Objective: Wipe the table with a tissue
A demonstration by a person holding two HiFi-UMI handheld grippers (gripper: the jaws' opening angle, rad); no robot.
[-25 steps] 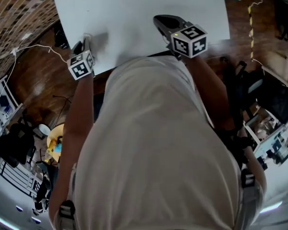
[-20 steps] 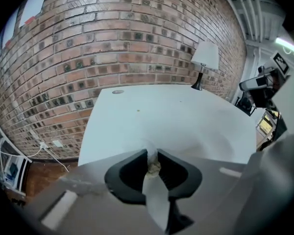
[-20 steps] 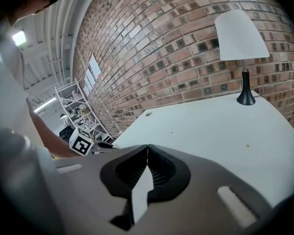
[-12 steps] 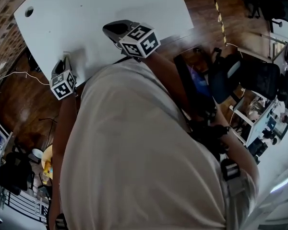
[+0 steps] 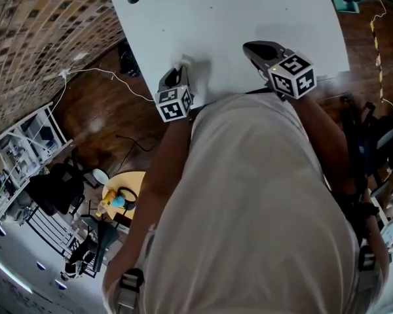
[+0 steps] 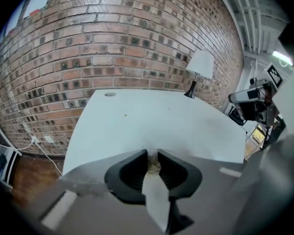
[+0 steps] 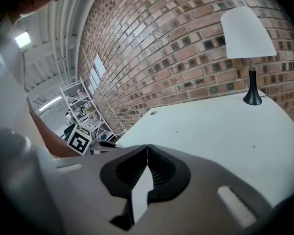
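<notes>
Left tongs (image 6: 153,154) clamp a crumpled tissue (image 6: 153,164) at the tabletop's (image 6: 152,116) near left edge; right tongs (image 7: 147,148) are closed, empty. Soft, light and probably easily torn, the tissue is best pinched at its bunched middle.

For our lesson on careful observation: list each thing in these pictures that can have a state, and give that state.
left gripper, jaws shut on the tissue
tissue, crumpled, pinched between the left jaws
right gripper, jaws shut, nothing between them
lamp, upright on the table; lit or not unclear
</notes>
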